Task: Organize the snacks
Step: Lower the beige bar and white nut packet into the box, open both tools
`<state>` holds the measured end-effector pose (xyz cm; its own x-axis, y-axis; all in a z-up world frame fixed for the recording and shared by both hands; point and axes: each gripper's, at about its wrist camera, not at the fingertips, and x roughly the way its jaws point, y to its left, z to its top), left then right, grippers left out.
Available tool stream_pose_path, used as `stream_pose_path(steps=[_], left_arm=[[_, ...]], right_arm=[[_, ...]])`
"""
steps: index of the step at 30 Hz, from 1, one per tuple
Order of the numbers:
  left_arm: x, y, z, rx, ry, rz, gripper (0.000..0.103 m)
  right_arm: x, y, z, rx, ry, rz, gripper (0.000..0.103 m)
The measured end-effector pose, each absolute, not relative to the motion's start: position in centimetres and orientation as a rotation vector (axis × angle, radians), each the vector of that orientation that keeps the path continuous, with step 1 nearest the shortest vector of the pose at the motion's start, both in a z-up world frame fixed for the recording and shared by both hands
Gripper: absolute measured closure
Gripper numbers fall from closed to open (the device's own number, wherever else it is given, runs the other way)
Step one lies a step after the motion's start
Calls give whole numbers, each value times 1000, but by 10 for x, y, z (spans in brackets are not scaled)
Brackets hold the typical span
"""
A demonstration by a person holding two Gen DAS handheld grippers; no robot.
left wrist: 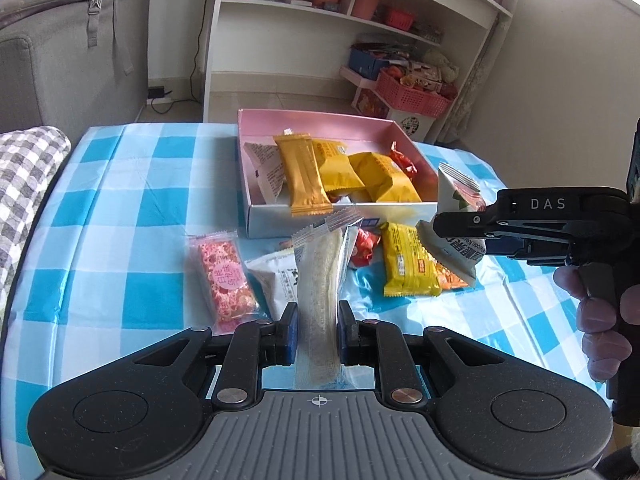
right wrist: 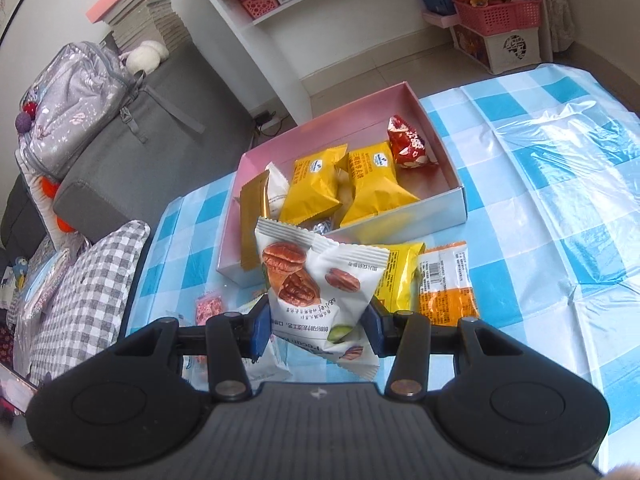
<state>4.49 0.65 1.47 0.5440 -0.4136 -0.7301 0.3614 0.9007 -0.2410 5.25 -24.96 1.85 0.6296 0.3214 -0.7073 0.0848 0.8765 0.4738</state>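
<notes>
A pink-lined box (left wrist: pixel 316 122) (right wrist: pixel 460 196) on the blue checked tablecloth holds several snacks: yellow packs (right wrist: pixel 314 186), a gold bar (left wrist: pixel 304 174), a red pack (right wrist: pixel 410 144). My left gripper (left wrist: pixel 318 322) is shut on a clear-wrapped pale wafer bar (left wrist: pixel 320 276), held above the table in front of the box. My right gripper (right wrist: pixel 316 326) is shut on a white pecan snack bag (right wrist: pixel 316 280), held just in front of the box's near wall; it shows in the left wrist view (left wrist: pixel 458 200) at the right.
Loose snacks lie on the cloth in front of the box: a pink pack (left wrist: pixel 226 278), a white pack (left wrist: pixel 276 280), a red candy (left wrist: pixel 366 246), a yellow pack (left wrist: pixel 406 266), an orange pack (right wrist: pixel 448 284). A sofa (right wrist: pixel 132 120) stands left, shelves (left wrist: pixel 320 20) behind.
</notes>
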Motion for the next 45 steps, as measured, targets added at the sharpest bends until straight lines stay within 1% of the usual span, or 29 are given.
stream_pose_path(steps=[9, 12, 17, 19, 24, 32, 40, 42, 44, 45], left_arm=[[69, -32, 31, -24, 832, -476, 87], [88, -48, 31, 6, 829, -475, 87], [129, -66, 28, 15, 825, -438, 86], [147, -70, 24, 6, 835, -419, 86], [183, -82, 20, 2, 823, -382, 86], [220, -99, 7, 14, 827, -350, 86], [241, -118, 6, -18, 816, -362, 86], [244, -123, 6, -26, 816, -383, 86], [245, -129, 5, -31, 811, -407, 83], [244, -133, 4, -27, 805, -411, 82]], right_arm=[[76, -275, 16, 584, 843, 82, 60], [93, -281, 13, 569, 862, 42, 60], [124, -293, 12, 586, 839, 27, 60], [135, -295, 11, 613, 826, 46, 68], [156, -299, 4, 621, 787, 83, 70], [169, -314, -13, 663, 789, 87, 70], [171, -315, -7, 680, 743, 121, 70], [171, -315, -5, 667, 733, 117, 69], [171, -316, -4, 656, 727, 110, 69], [171, -317, -4, 651, 728, 107, 66]])
